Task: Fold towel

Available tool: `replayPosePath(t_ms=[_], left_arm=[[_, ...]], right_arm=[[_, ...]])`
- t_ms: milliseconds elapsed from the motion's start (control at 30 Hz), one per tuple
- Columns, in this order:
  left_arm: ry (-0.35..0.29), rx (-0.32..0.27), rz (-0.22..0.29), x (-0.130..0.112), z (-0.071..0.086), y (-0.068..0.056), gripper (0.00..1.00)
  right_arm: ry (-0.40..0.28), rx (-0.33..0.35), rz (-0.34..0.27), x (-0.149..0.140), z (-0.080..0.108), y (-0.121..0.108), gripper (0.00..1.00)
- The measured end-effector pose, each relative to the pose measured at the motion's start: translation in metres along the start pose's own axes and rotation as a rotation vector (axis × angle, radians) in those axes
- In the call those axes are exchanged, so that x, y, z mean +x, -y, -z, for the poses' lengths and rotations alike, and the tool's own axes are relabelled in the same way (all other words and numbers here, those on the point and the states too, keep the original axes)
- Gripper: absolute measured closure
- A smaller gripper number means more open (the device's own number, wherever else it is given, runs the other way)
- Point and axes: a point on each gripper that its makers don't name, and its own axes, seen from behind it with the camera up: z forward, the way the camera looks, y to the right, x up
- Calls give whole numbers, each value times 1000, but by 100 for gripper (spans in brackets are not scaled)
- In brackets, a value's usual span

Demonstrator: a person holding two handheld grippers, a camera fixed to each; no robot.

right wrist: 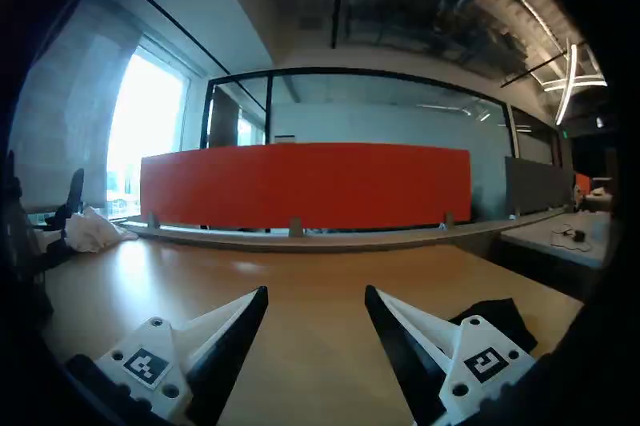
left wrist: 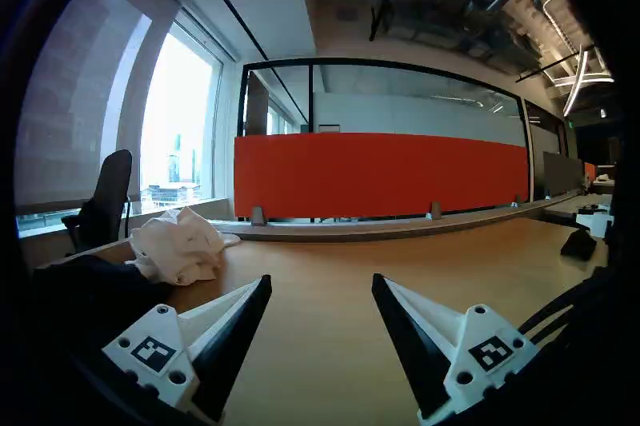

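**Left gripper view.** Your left tongs (left wrist: 321, 277) have white fingers (left wrist: 214, 311) with black inner faces. Each finger carries a black-and-white square marker (left wrist: 152, 352). The towel (left wrist: 178, 246) is plain white, with no print that you can make out. The desk (left wrist: 344, 330) is a pale honey wood tone, and the partition (left wrist: 376, 174) is a flat, unpatterned orange-red. The chair (left wrist: 104, 206) is black.

**Right gripper view.** Your right tongs (right wrist: 316, 289) have the same white-and-black scheme and the same markers. The flat item (right wrist: 502, 316) beside them is black. The farther screen (right wrist: 536, 185) is grey.
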Motion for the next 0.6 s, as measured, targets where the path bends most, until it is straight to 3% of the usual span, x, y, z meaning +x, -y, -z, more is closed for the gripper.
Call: replayPosePath(t_ms=[600], left_arm=[[0, 0, 0, 0, 0, 1, 7]], right_arm=[[-2, -8, 5, -4, 1, -2, 7]])
